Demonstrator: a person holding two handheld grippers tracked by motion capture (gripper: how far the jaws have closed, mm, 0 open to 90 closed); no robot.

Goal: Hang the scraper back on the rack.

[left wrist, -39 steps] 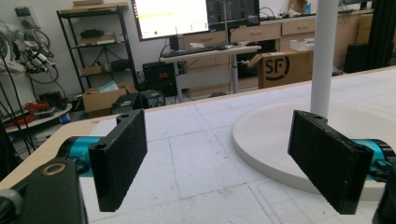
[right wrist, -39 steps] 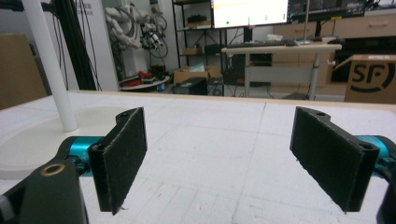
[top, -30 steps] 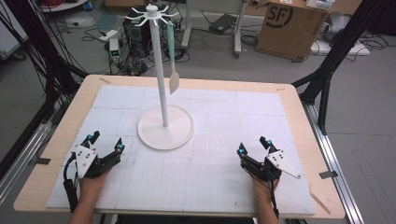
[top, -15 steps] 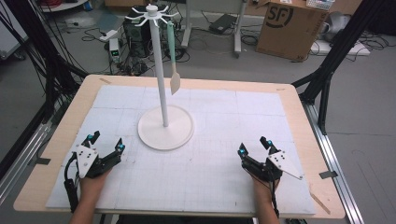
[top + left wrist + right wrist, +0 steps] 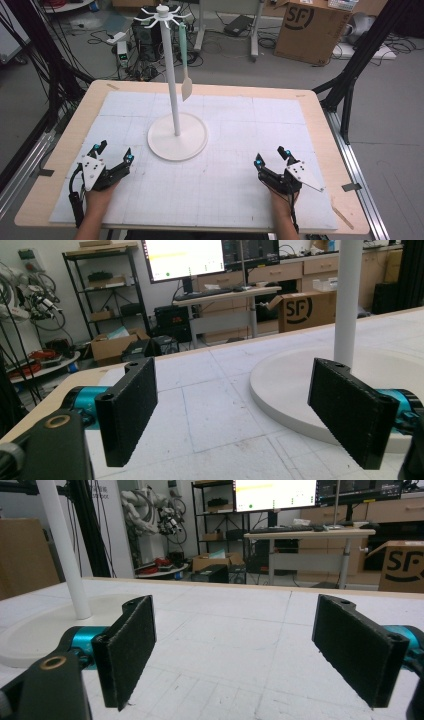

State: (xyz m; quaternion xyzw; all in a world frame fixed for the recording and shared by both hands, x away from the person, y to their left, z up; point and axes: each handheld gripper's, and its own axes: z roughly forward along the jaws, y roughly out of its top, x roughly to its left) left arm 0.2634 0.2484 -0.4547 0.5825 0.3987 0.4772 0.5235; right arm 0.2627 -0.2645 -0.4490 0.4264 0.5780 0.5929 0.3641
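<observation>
Stand [image 5: 177, 135] sitting mid-mat w/ what looks like a spatula [image 5: 185, 75] hanging; L gripper [image 5: 113, 156] & R gripper [image 5: 270, 156] resting apart, jaws released.

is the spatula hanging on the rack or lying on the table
Hanging. The spatula dangles blade down from a hook at the top of the white rack, clear of the rack's round base and the table.

A: Report background items.

B: I see a brown cardboard box printed SF [image 5: 310, 30] on the floor beyond the pale wooden table [image 5: 320, 115]. In the left gripper view, a lit flat monitor [image 5: 182, 259] stands over a long wooden desk [image 5: 225, 292], beside a black metal shelf rack [image 5: 100, 295].
</observation>
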